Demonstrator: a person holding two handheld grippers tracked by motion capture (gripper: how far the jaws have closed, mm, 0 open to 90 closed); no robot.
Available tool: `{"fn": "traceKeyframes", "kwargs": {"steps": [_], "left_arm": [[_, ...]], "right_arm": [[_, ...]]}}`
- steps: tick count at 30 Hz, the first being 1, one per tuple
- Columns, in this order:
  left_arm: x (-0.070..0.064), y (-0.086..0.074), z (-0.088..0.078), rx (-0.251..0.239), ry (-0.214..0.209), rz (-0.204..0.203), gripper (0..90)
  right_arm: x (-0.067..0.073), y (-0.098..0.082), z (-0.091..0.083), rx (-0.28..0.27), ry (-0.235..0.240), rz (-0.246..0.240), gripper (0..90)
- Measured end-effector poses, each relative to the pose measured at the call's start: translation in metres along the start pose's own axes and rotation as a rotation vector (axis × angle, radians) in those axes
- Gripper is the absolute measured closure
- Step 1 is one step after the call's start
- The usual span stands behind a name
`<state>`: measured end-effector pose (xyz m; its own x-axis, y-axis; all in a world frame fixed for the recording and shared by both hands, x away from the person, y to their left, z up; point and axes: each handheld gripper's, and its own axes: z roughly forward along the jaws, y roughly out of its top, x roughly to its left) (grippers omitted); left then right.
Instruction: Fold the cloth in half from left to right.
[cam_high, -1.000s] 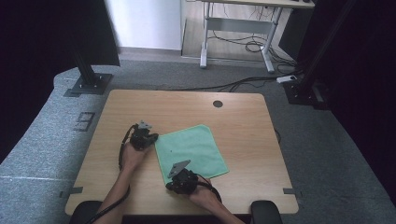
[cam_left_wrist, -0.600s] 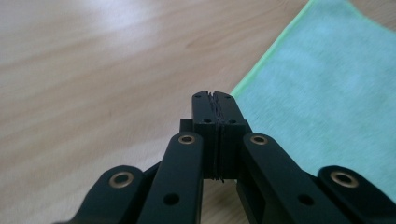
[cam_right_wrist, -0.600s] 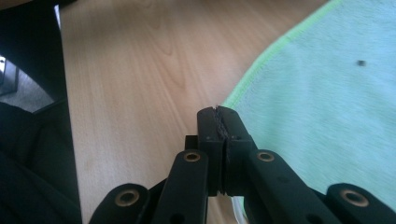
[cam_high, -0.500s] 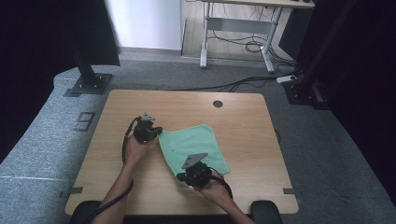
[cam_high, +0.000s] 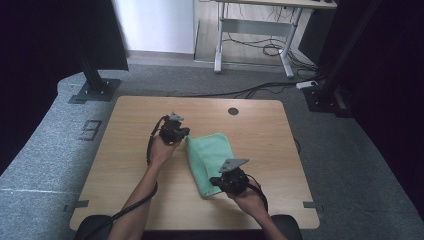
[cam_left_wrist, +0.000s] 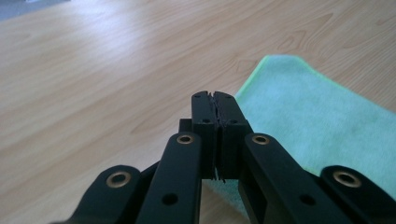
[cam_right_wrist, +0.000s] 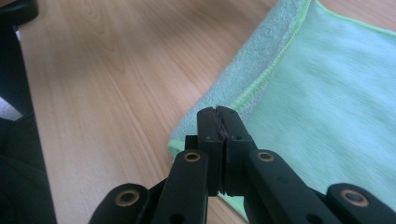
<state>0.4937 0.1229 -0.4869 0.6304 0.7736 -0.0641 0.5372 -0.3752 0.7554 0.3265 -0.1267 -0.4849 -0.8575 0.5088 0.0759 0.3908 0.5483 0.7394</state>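
One green cloth (cam_high: 212, 157) on my desk (cam_high: 125, 165), lying folded over on itself near the middle, a little to the right. Two tools in my hands, one each. My left tool (cam_high: 186, 134) sits at the cloth's far left corner, jaws clenched together; in the left gripper view (cam_left_wrist: 215, 100) a thin edge of cloth seems pinched between them. My right tool (cam_high: 216, 181) is at the cloth's near corner, jaws likewise clenched; the right gripper view (cam_right_wrist: 218, 114) shows them over the cloth's stitched hem, and I cannot tell for sure that fabric is caught. Two forearms enter from the near edge. One dark round hole (cam_high: 233, 111) in the desk's far side.
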Motion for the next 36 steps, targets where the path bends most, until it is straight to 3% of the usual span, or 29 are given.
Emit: {"fn": "traceKeyframes", "kwargs": {"steps": [18,25,36], "left_arm": [[-0.042,0.053,0.034,-0.006,-0.044,0.108,87.4],[-0.053,0.059,0.052,0.012,-0.050,0.121,87.2],[-0.062,0.060,0.079,0.051,-0.044,0.128,86.4]], "right_arm": [[-0.030,-0.032,-0.045,-0.040,-0.088,0.092,88.1],[-0.039,-0.040,-0.050,-0.040,-0.103,0.115,88.0],[-0.052,-0.057,-0.044,0.004,-0.121,0.152,88.0]]}}
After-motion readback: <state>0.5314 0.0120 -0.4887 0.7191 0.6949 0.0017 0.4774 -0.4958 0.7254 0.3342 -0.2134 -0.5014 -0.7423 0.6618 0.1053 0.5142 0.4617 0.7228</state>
